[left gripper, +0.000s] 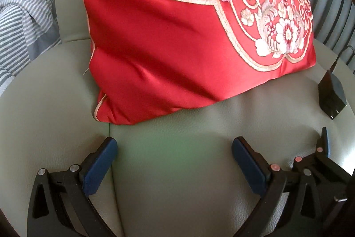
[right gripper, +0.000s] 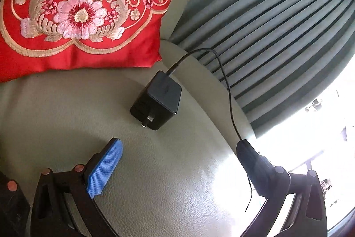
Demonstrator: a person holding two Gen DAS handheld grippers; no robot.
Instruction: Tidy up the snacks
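1. Left wrist view: the left hand-held gripper (left gripper: 174,161) has its blue-padded fingers (left gripper: 99,167) wide apart with nothing between them, hanging low over the pale green leather sofa seat (left gripper: 177,192). That reads as a waiting pose, not a grasp.

2. Same view: a red embroidered cushion (left gripper: 177,41) leans against the sofa back, its lower edge resting on the seat ahead of the fingers. It is propped there as decoration and is probably not part of the job. A striped grey cloth (left gripper: 22,21) lies off to the left beyond the sofa's edge.

3. Same view: a black power adapter (left gripper: 331,94) sits on the seat at far right, and part of the right hand-held gripper (left gripper: 319,154) shows beside the left one, so the two are held close together.

4. Right wrist view: the right hand-held gripper (right gripper: 179,161) is also spread open and empty above the seat. The adapter lies just ahead of it, prongs toward the camera, its cable (right gripper: 228,86) running past the right-hand finger. Whether the cable touches that finger I cannot tell.

5. Same view: green pleated curtains (right gripper: 266,26) hang behind the sofa, with glare from a window at lower right.

6. No snacks appear in either view, so the task's things are out of sight. Organizing looks not yet begun, and both open grippers seem simply ready.
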